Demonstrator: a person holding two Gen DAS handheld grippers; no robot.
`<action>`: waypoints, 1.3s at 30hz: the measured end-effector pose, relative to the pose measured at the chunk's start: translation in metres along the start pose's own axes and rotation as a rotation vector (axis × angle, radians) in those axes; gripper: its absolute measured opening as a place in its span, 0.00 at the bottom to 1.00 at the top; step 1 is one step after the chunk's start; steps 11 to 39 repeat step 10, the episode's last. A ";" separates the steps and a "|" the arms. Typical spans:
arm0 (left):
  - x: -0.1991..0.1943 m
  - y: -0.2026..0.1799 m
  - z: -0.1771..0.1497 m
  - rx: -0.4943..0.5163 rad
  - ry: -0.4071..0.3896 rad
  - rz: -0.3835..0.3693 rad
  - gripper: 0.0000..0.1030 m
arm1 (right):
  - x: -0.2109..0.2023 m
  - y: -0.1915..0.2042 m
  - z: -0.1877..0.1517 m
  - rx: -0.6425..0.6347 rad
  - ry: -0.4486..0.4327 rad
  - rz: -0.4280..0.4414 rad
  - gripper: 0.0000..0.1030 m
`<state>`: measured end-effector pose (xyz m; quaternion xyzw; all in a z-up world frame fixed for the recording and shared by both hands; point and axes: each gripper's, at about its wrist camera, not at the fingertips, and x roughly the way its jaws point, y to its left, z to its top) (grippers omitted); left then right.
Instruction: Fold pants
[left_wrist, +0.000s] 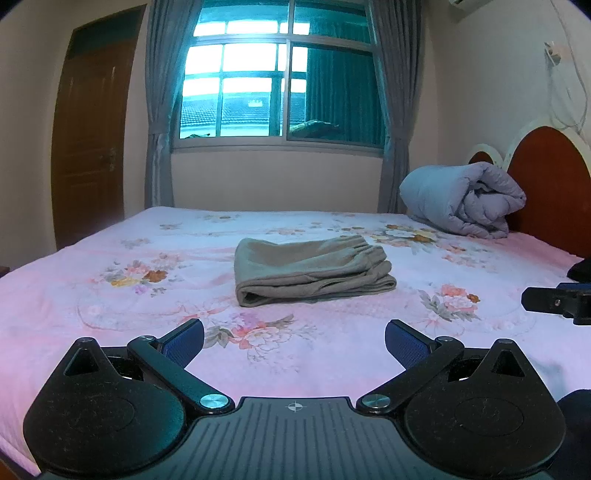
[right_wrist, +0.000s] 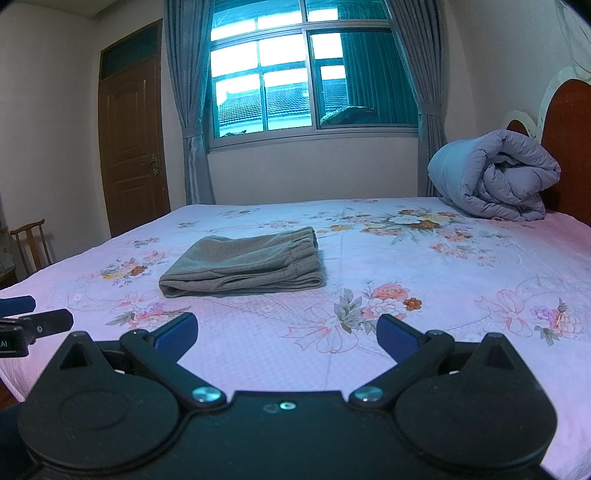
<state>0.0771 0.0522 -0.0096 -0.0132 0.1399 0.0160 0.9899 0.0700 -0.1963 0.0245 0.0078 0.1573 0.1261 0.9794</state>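
One soft grey pants (left_wrist: 312, 271) rectangle, folded flat.

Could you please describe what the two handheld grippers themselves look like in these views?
Both the left gripper and right gripper are matte black plastic with rounded, fan-shaped side housings, a ribbed centre plate and silver pivot screws. Their fingers carry blue ribbed pads. The left one bears a small crosshair mark. No cables or sleeves show.
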 end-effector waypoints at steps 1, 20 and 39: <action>0.000 0.000 0.000 0.001 0.003 -0.001 1.00 | 0.000 0.000 0.000 -0.001 0.000 0.001 0.94; 0.001 -0.004 0.002 0.012 0.009 0.011 1.00 | -0.001 0.001 0.001 -0.009 0.001 0.004 0.94; 0.001 -0.004 0.002 0.012 0.009 0.011 1.00 | -0.001 0.001 0.001 -0.009 0.001 0.004 0.94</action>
